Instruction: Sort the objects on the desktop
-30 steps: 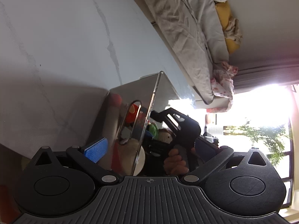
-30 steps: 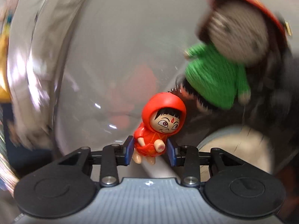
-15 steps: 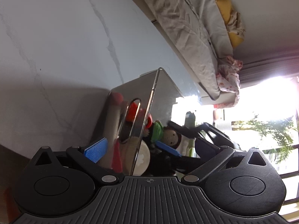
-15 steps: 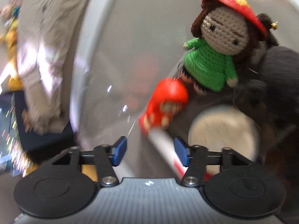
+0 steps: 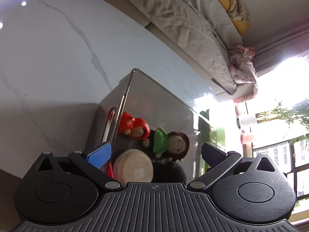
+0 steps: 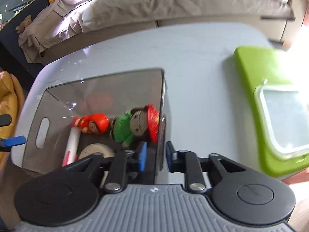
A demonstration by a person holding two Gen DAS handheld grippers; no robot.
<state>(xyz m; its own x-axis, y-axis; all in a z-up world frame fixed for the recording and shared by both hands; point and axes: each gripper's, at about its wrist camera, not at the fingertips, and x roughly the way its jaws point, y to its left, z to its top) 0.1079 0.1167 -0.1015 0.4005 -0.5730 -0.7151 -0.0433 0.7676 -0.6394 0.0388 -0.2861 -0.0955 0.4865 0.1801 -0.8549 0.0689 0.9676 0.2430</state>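
A smoky clear box point(image 5: 158, 100) with a slot handle stands on the white marble table point(image 5: 58, 58). Inside lie a red hooded figure point(image 5: 139, 129), a crochet doll in green point(image 5: 170, 141) and a round cream tin point(image 5: 133, 168). My left gripper point(image 5: 155, 153) is wide open at the box's near end, its blue pad by the slotted wall. In the right wrist view the box point(image 6: 96, 90) holds the red figure point(image 6: 94, 125) and the doll point(image 6: 135, 125). My right gripper point(image 6: 156, 159) straddles the box's right wall, jaws narrow with a small gap.
A green tray point(image 6: 249, 81) with a clear lidded container point(image 6: 282, 119) sits right of the box. A red-and-white stick point(image 6: 72, 145) also lies in the box. A grey-covered sofa point(image 6: 154, 0) runs behind the table. Bare tabletop point(image 6: 193, 58) separates box and tray.
My right gripper let go of the red figure, which now lies in the box. It pulled back out and narrowed around the box's right wall. My left gripper stayed open.
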